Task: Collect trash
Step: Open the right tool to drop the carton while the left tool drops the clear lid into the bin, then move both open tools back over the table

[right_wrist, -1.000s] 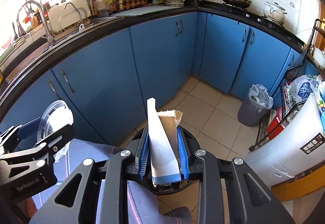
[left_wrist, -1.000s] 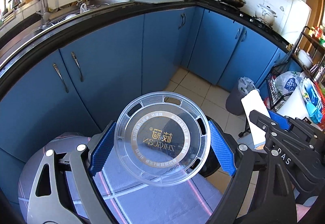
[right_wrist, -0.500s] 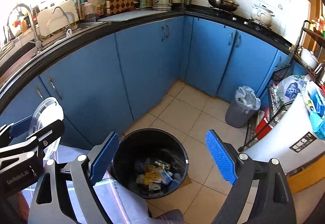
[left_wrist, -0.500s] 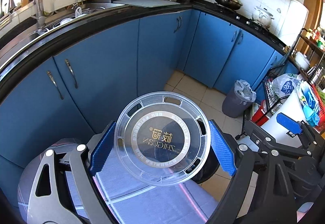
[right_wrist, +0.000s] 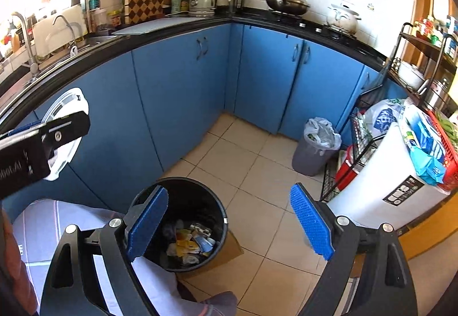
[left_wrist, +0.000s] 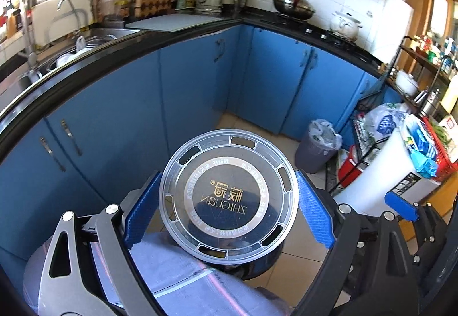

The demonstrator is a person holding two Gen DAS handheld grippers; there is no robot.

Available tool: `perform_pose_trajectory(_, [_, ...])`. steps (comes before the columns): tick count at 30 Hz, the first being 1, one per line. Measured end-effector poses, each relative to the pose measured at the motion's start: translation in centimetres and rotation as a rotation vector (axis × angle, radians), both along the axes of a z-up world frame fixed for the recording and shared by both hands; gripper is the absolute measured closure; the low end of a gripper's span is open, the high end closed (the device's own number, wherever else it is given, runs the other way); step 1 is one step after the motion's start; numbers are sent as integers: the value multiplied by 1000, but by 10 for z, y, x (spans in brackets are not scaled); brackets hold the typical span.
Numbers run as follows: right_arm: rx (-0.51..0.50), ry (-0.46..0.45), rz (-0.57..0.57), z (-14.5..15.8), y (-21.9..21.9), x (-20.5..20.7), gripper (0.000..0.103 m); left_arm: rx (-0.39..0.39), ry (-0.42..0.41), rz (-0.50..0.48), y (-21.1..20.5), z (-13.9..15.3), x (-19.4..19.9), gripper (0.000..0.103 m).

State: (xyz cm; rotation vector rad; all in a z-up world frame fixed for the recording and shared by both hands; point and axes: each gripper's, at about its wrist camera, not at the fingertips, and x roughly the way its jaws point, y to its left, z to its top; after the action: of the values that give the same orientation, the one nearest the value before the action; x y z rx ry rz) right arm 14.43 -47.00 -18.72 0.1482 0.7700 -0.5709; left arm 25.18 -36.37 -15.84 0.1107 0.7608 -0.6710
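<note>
My left gripper (left_wrist: 227, 211) is shut on a round clear plastic lid (left_wrist: 229, 197) with gold lettering, held by its edges above the black trash bin (left_wrist: 257, 267). The lid also shows at the left of the right wrist view (right_wrist: 64, 132). My right gripper (right_wrist: 229, 225) is open and empty above the same black trash bin (right_wrist: 183, 221), which holds several pieces of wrappers and paper. A flat cardboard piece (right_wrist: 226, 250) lies under the bin.
Blue cabinets (right_wrist: 177, 92) under a black counter curve around the tiled floor. A grey bin with a plastic liner (right_wrist: 315, 144) stands in the corner. A white appliance (right_wrist: 386, 195) and a wire rack (right_wrist: 363, 129) stand at the right. My trouser legs show below.
My right gripper opened and let go of the folded paper carton, which is gone from between the fingers. The left gripper kept hold of the lid.
</note>
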Motion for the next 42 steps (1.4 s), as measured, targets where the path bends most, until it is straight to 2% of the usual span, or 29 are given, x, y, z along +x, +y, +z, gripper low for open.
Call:
perform_pose_trajectory(3, [4,-2,-15,0,-6,-8,18,0,11,-17,-10,-1,-3,12])
perform_pose_trajectory(6, [6,-2,-23,0,-10,-14,18,5,10,-9,-15,-1,-6,4])
perform_pose_trajectory(14, [16,-2,-18,-2,-10,-20,18,12,34,33,-6,-7,-4,4])
perform_pose_trajectory(19, [35,-8,29,-4,6,-18,18,32,40,84,21,-12,-2,4])
perform_pose_trajectory(23, [65,-11,98,-9,29,-14,18,57,48,146,59,-20,-2,4])
perform_pose_trajectory(33, [118,27,351,-35,127,2,18,85,101,343,179,-45,-14,4])
perform_pose_trajectory(42, [173,110,584,-70,224,-22,18,128,174,501,295,-82,-76,3])
